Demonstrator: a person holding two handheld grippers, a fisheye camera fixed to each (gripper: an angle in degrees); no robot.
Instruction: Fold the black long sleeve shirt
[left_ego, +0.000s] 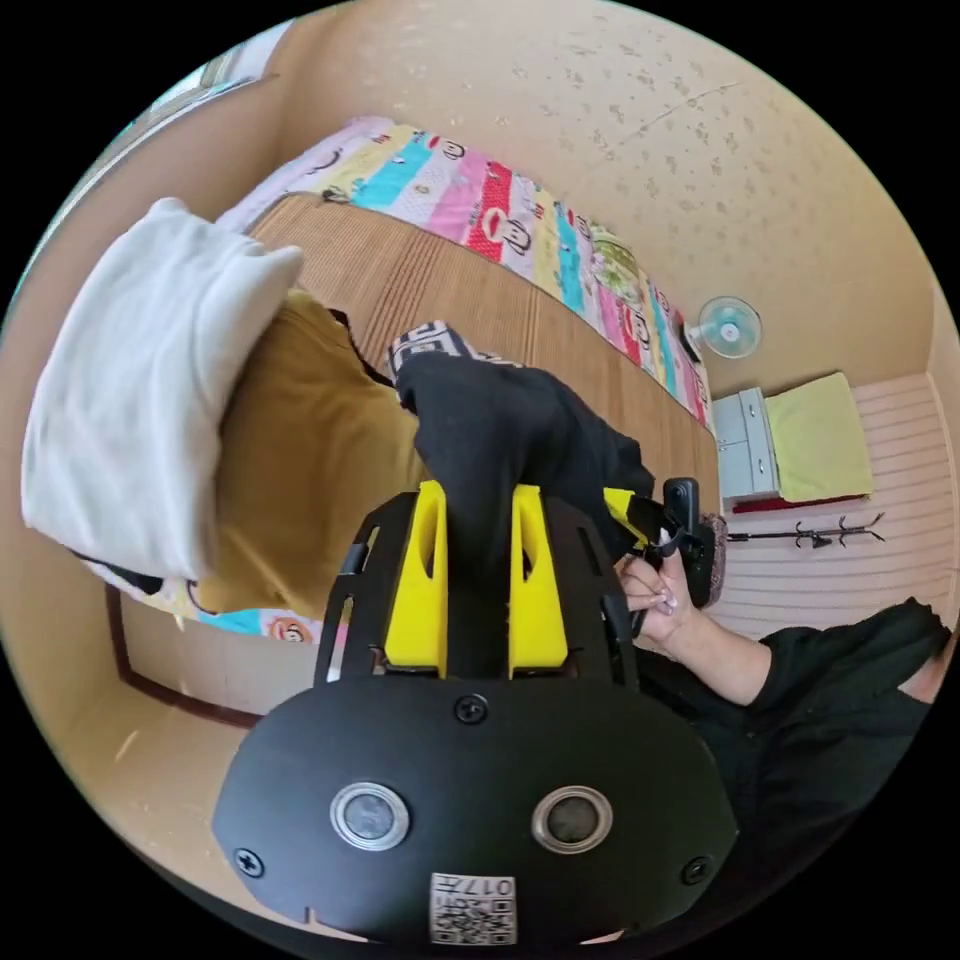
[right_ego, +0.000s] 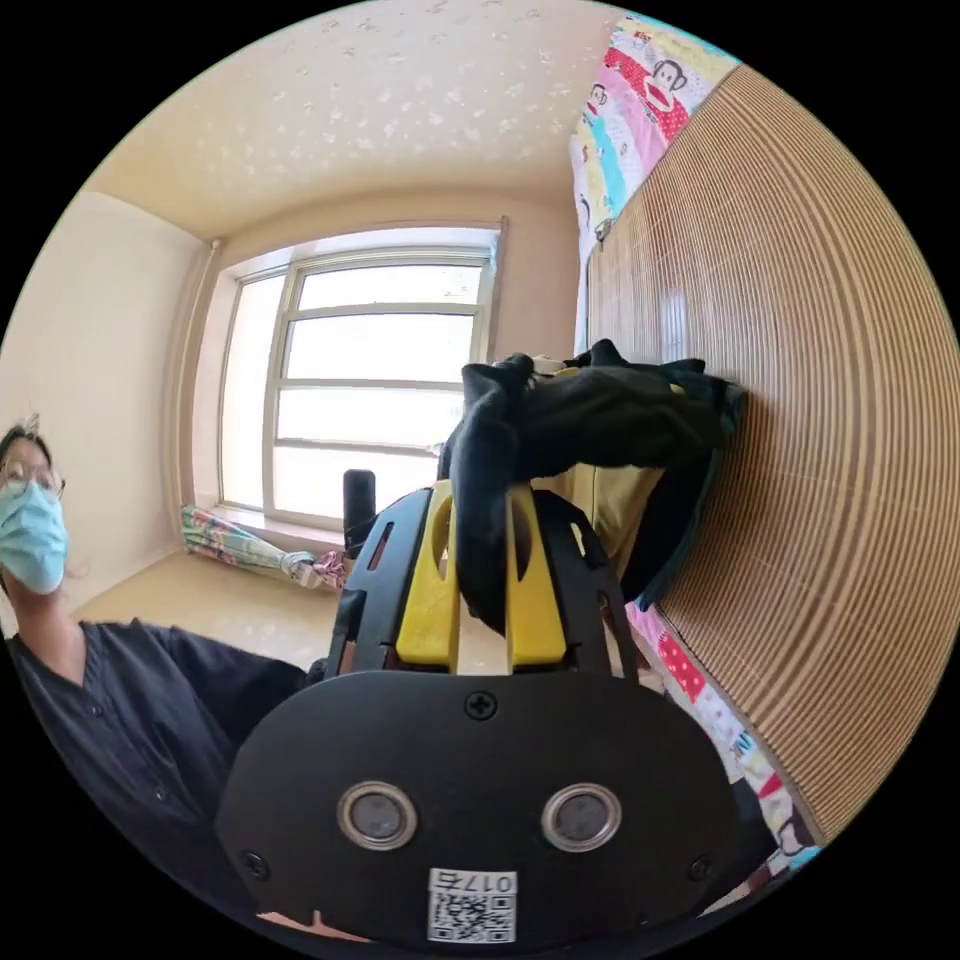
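Observation:
The black long sleeve shirt (left_ego: 500, 420) hangs bunched between the two grippers above a bed covered by a woven bamboo mat (left_ego: 470, 290). In the left gripper view my left gripper (left_ego: 478, 495) has its yellow jaws shut on a thick fold of the black cloth. To its right, a hand holds the right gripper (left_ego: 672, 520), with the shirt stretched toward it. In the right gripper view my right gripper (right_ego: 480, 500) pinches another bunch of the shirt (right_ego: 590, 415), which trails over toward the mat (right_ego: 820, 400).
A mustard garment (left_ego: 300, 470) and a white folded cloth (left_ego: 140, 390) lie on the bed beside the shirt. A cartoon-print sheet (left_ego: 520, 225) edges the mat. A fan (left_ego: 728, 326), a small cabinet (left_ego: 745, 440) and a window (right_ego: 360, 370) surround the person (right_ego: 110, 680) in dark clothes.

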